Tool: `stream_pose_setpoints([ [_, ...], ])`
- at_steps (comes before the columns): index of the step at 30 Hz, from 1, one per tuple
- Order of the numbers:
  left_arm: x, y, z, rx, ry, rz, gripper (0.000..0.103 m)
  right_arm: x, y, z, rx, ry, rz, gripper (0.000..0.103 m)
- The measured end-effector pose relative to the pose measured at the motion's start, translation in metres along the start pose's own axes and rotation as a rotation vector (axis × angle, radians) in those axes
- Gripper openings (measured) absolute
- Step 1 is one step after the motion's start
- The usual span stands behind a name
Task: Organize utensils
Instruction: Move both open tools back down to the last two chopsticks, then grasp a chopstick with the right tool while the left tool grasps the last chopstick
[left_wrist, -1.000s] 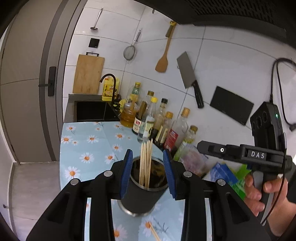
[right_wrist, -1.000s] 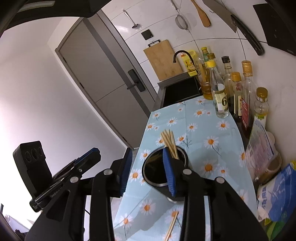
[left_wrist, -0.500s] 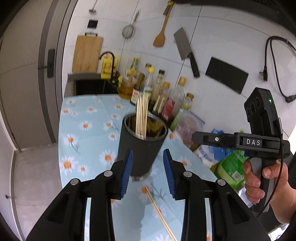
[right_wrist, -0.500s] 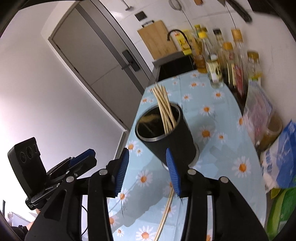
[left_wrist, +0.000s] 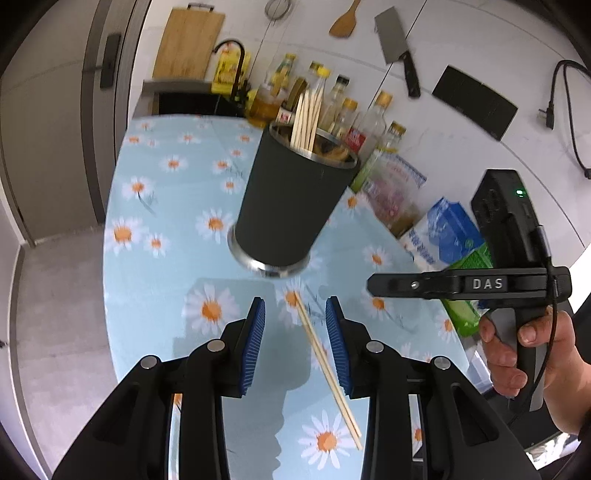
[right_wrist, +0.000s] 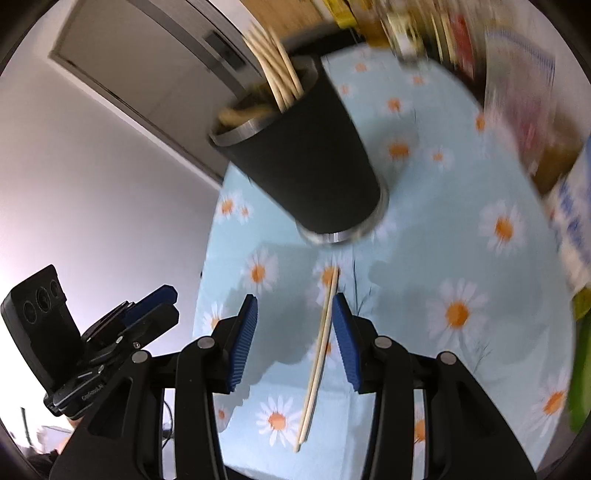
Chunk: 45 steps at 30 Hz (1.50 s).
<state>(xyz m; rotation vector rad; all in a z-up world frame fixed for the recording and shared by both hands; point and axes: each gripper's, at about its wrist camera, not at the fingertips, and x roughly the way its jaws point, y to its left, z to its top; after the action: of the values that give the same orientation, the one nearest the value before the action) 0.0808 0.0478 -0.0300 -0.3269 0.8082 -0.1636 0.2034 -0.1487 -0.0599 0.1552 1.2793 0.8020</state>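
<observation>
A dark utensil holder (left_wrist: 291, 199) with a steel rim stands on the daisy tablecloth and holds several wooden chopsticks (left_wrist: 306, 118). It also shows in the right wrist view (right_wrist: 306, 166). A loose pair of chopsticks (left_wrist: 325, 363) lies on the cloth in front of it, also seen in the right wrist view (right_wrist: 319, 354). My left gripper (left_wrist: 295, 347) is open and empty above the loose pair. My right gripper (right_wrist: 293, 338) is open and empty above the same pair. The right gripper also appears from the side in the left wrist view (left_wrist: 373, 286).
Several oil and sauce bottles (left_wrist: 332, 107) line the tiled wall behind the holder. Food packets (left_wrist: 443, 232) lie at the right. A sink with a black tap (left_wrist: 229, 55), a cutting board (left_wrist: 192, 40) and a hanging cleaver (left_wrist: 397, 55) are at the back. The table's left edge drops to the floor.
Both grippers have pulled back and down from the holder, which now stands farther ahead. The loose chopsticks on the cloth now lie between each gripper's fingers.
</observation>
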Motion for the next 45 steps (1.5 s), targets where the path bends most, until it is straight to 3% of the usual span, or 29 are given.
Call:
stream_pose_setpoints([
  [5, 0.012, 0.003, -0.014, -0.018, 0.052, -0.023, 0.033, 0.027, -0.011, -0.008, 0.067, 0.104, 0.005, 0.042],
  [7, 0.014, 0.004, -0.019, -0.018, 0.064, -0.022, 0.033, 0.036, -0.014, -0.010, 0.084, 0.139, 0.003, 0.036],
  [16, 0.024, 0.013, -0.040, -0.054, 0.112, -0.031, 0.033, 0.063, -0.019, -0.012, 0.097, 0.201, -0.065, 0.014],
  [23, 0.027, 0.020, -0.048, -0.071, 0.126, -0.038, 0.033, 0.072, -0.018, -0.014, 0.082, 0.235, -0.119, 0.007],
  [27, 0.027, 0.025, -0.050, -0.079, 0.131, -0.042, 0.033, 0.073, -0.011, -0.013, 0.044, 0.243, -0.168, 0.006],
  [33, 0.029, 0.030, -0.052, -0.084, 0.142, -0.045, 0.033, 0.082, 0.017, -0.017, -0.096, 0.254, -0.325, 0.006],
  [45, 0.030, 0.032, -0.051, -0.101, 0.135, -0.045, 0.033, 0.107, 0.031, -0.004, -0.025, 0.302, -0.424, 0.007],
])
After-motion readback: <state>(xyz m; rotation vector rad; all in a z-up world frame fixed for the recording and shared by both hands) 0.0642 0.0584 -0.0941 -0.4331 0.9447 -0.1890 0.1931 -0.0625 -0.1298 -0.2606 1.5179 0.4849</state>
